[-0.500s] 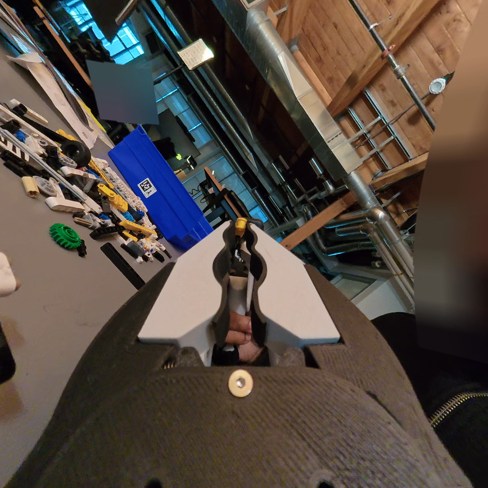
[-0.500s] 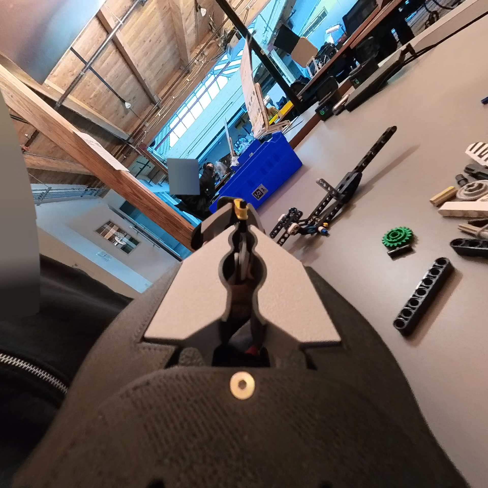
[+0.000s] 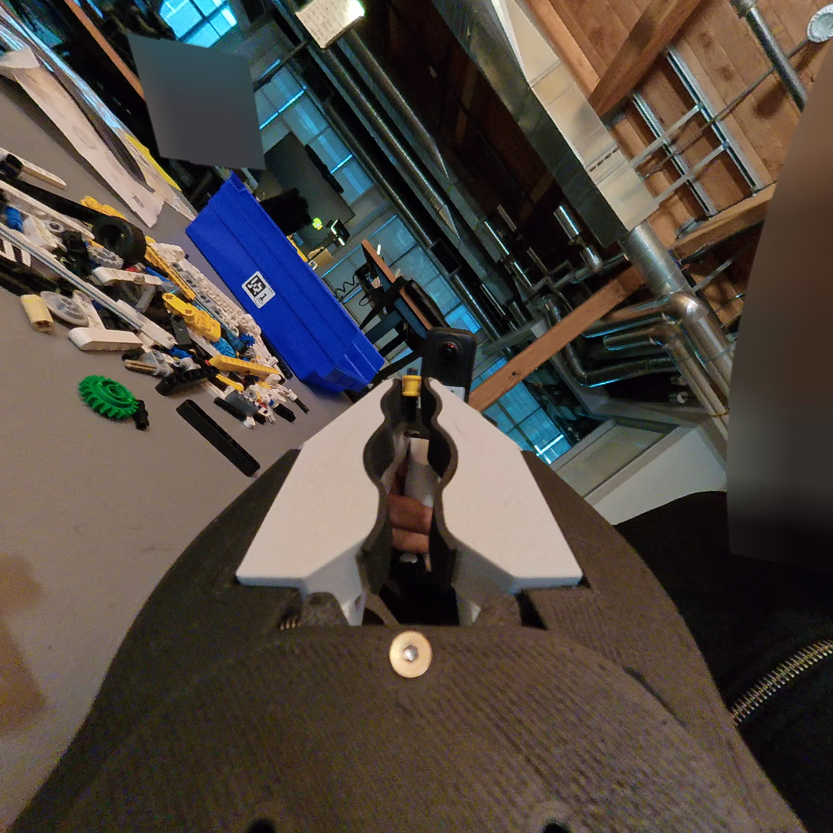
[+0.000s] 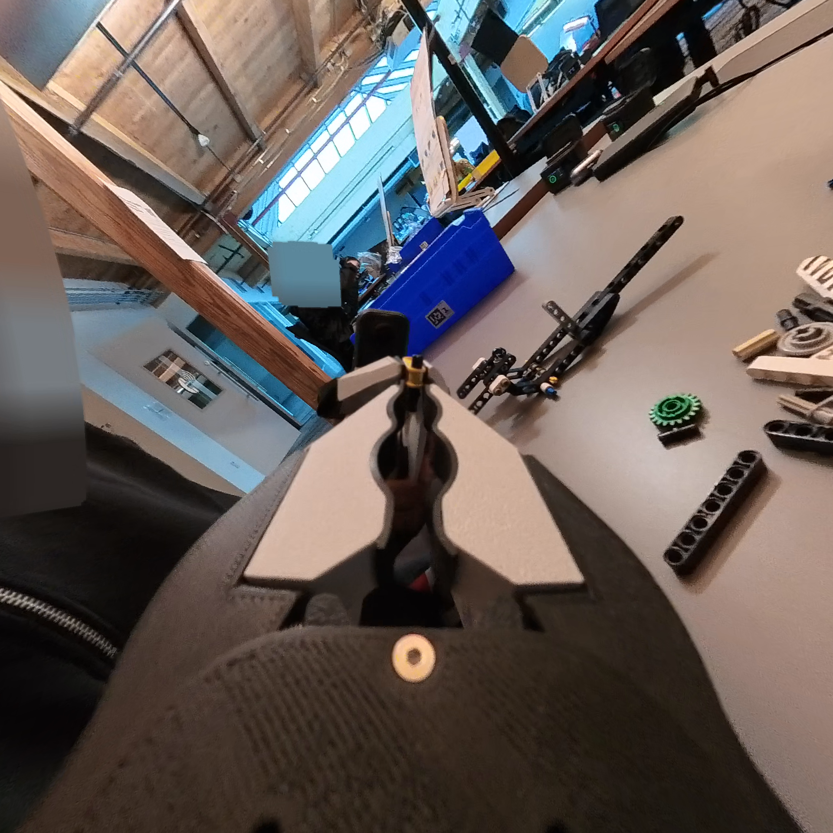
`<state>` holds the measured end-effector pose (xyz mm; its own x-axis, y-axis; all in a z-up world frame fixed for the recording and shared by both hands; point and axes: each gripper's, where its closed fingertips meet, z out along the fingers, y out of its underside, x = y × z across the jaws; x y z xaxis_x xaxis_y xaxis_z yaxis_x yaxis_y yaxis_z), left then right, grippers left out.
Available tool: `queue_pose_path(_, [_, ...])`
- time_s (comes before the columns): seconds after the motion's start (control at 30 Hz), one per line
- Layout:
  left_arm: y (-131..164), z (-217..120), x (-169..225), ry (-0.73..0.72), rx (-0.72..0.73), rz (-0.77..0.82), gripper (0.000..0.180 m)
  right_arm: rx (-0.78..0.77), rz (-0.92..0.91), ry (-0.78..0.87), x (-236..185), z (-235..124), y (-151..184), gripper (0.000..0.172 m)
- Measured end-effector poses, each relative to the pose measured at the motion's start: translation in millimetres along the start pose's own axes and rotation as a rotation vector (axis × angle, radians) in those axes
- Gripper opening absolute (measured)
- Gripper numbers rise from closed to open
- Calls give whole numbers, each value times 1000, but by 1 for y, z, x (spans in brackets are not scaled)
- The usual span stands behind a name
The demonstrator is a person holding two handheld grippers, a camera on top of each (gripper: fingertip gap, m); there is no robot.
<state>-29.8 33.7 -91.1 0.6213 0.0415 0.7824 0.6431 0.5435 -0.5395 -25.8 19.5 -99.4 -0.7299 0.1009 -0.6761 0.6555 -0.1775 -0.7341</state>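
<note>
Raised clear of the table, the left gripper [image 3: 411, 387] and the right gripper [image 4: 414, 376] meet tip to tip, each with its jaws drawn in on the same small yellow bush on a black axle [image 3: 410, 386]. In the right wrist view, the left gripper's pale fingers [image 4: 365, 383] come in from the left. The person's fingers [image 3: 408, 523] show behind the left gripper's jaws.

Dim, warm indoor light, with cool blue daylight glowing through the far windows [image 4: 333, 153]. Soft shadows lie beside parts on the grey table [image 4: 676, 279]. Wide-angle bending warps the edges. Distant areas look soft, perhaps from slight motion blur.
</note>
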Motion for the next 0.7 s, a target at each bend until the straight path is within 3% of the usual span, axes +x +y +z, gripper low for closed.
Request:
queue_pose_path(0.2, [-6, -2, -1, -43, 45, 47, 3, 2, 28, 11, 0, 3, 1, 2])
queue_pose_path(0.7, [-20, -2, 11, -38, 180, -55, 2, 37, 64, 33, -15, 8, -4, 3])
